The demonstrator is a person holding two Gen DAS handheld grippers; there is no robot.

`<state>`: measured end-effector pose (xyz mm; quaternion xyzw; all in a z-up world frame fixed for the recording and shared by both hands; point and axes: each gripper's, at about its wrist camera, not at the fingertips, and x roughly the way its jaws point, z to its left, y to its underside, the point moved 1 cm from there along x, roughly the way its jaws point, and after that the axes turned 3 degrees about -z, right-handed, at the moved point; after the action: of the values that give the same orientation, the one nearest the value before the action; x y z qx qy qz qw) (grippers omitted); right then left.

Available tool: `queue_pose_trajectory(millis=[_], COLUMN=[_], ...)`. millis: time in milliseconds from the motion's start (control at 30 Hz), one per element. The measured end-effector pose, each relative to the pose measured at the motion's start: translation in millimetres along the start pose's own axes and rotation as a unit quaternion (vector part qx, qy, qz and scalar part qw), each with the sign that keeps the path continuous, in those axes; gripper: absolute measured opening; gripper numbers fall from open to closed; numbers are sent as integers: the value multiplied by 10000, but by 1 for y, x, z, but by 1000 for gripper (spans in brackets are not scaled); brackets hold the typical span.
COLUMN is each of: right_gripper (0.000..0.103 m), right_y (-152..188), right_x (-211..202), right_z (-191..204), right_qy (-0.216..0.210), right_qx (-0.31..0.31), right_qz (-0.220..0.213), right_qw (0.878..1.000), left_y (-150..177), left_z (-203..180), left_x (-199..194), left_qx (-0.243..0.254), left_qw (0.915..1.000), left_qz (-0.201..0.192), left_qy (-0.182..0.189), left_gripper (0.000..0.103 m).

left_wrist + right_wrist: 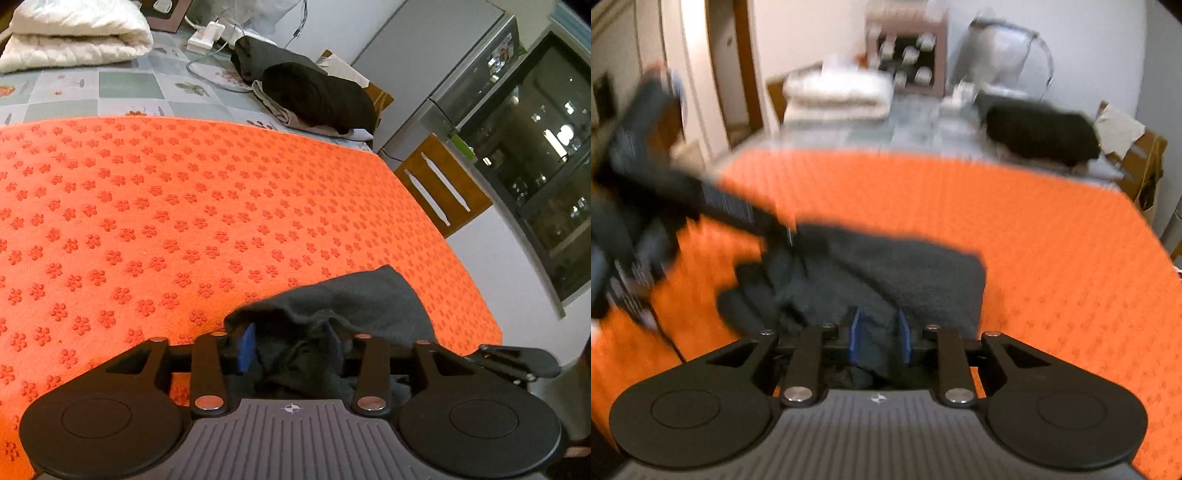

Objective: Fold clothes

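I am holding the dark grey garment [886,273] bunched over the near edge of the orange mat [184,206], cloth pinched in both my left gripper [293,350] and right gripper [878,341]. I am keeping both grips firm and level so the fold lands square.

A home (fridge [436,62], folded quilt [74,37]).

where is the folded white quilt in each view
Left wrist view: the folded white quilt lies at the top left, on the checked tablecloth beyond the orange paw-print mat.
Right wrist view: the quilt sits top centre-left, blurred, again beyond the mat.
Shared landmark: the pile of black clothes, to the quilt's right in both.
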<state>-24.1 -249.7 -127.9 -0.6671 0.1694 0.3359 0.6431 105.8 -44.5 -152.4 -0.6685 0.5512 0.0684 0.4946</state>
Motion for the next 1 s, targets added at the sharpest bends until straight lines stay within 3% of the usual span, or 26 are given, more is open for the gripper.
queue_pose_trajectory(millis=[167,233,300,433,567,733,867,1000], right_gripper=[30,45,52,70,74,74,74,66], right_y=[-8,-15,-22,-30,-28,-19,-9,-7], right_x=[-13,-25,-32,-35,-21,10,40,56], right_z=[-12,-21,-36,-69,-101,-131,-134,-128], right_qy=[-215,-285,-403,-702,-977,-1468,-1984,-2377], right_qx=[72,154,279,559,898,1610,1935,2015], right_qz=[-92,-162,-165,-4,349,692,1003,1120], right_qw=[9997,9993,9987,9960,9905,9735,9556,9436], left_y=[9,15,21,34,47,67,82,90], left_z=[-3,-3,-4,-5,-5,-5,-10,-21], left_x=[-17,-26,-34,-51,-68,-59,-47,-36], left_qx=[-234,-416,-599,-963,-1326,-2347,-2791,-2935], left_qw=[9996,9989,9978,9945,9896,9687,9563,9510], left_qz=[-63,-107,-151,-239,-327,-596,-618,-706], left_qy=[-126,-179,-232,-338,-444,-538,-619,-672], left_gripper=[50,59,69,72,72,72,72,70])
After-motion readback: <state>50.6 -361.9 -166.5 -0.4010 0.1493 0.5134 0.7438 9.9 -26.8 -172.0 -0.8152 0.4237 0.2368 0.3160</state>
